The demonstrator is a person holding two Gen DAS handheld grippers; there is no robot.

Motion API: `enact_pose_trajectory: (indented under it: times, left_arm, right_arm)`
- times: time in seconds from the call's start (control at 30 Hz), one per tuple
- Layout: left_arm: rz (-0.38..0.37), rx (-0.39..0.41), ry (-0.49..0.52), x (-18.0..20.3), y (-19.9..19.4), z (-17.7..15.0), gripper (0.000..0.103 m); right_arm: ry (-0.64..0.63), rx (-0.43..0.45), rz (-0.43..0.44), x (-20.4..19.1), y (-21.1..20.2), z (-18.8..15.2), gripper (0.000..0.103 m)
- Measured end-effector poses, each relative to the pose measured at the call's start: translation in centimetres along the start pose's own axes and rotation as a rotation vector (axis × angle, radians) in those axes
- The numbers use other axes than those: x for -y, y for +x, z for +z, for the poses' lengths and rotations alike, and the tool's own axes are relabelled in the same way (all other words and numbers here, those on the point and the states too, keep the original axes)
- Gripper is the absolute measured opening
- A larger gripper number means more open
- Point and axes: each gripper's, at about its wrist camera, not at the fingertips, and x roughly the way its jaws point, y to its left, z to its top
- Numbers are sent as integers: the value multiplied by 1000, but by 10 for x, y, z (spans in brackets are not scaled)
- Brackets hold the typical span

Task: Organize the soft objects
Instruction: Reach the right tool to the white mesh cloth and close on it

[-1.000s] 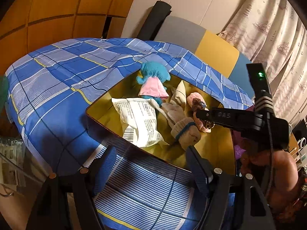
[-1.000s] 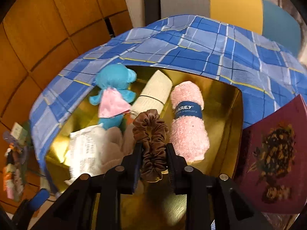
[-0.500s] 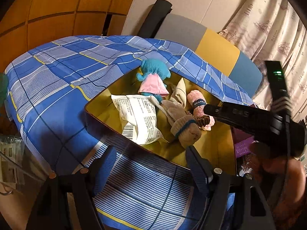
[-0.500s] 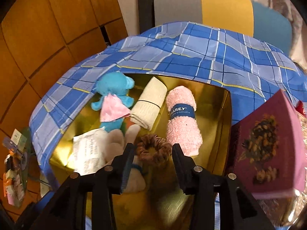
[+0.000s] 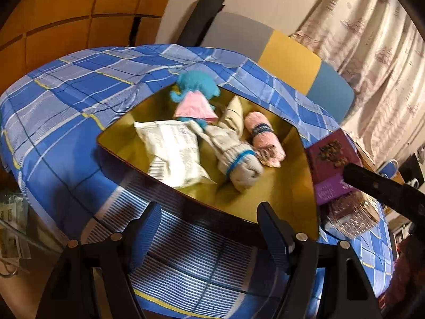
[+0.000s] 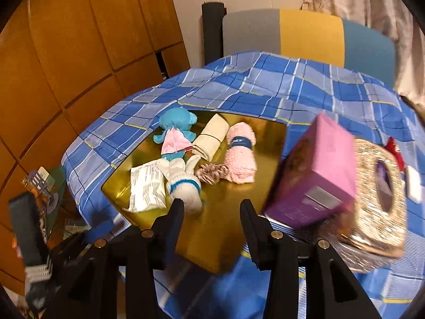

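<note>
Both tongs, left (image 5: pixel 209 228) and right (image 6: pixel 212 220), gape wide and empty above the gold box (image 6: pixel 225 212); the scrunchie (image 6: pixel 211 172) lies inside, so the next move looks like finding another soft item.

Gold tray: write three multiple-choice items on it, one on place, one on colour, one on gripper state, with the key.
1. In the gold tray, the scrunchie lies:
A. on the plush
B. between the sock and the pink towel
C. outside the tray

2. The band on the pink towel is:
A. blue
B. red
C. yellow

3. The right gripper is:
A. shut on the scrunchie
B. shut on the sock
C. open, holding nothing

Key: B, it sits beside the sock and the towel; A, a dark blue band wraps the roll; C, the jaws stand apart with only tray between.
</note>
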Motion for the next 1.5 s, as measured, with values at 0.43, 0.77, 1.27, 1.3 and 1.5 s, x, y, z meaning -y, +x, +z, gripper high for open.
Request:
enact_pose_trajectory:
  times: [0.43, 0.77, 1.27, 1.3, 1.5]
  left_arm:
    - [-110, -32, 149, 45, -3, -26, 76]
    - [-202, -91, 251, 82, -10, -55, 76]
    - [-205, -177, 331, 128, -2, -69, 76]
    - [-203, -178, 335, 130, -2, -69, 76]
    - [-188, -187, 353, 139, 1, -67, 76]
  right_arm:
    - [182, 63, -128, 94, -88, -56, 49]
    - [399, 46, -305, 208, -103, -98, 59]
    - [442, -24, -295, 345, -17, -27, 76]
    - [444, -29, -296, 350, -10, -22, 76]
    - [387, -105, -293, 370, 42, 2, 77]
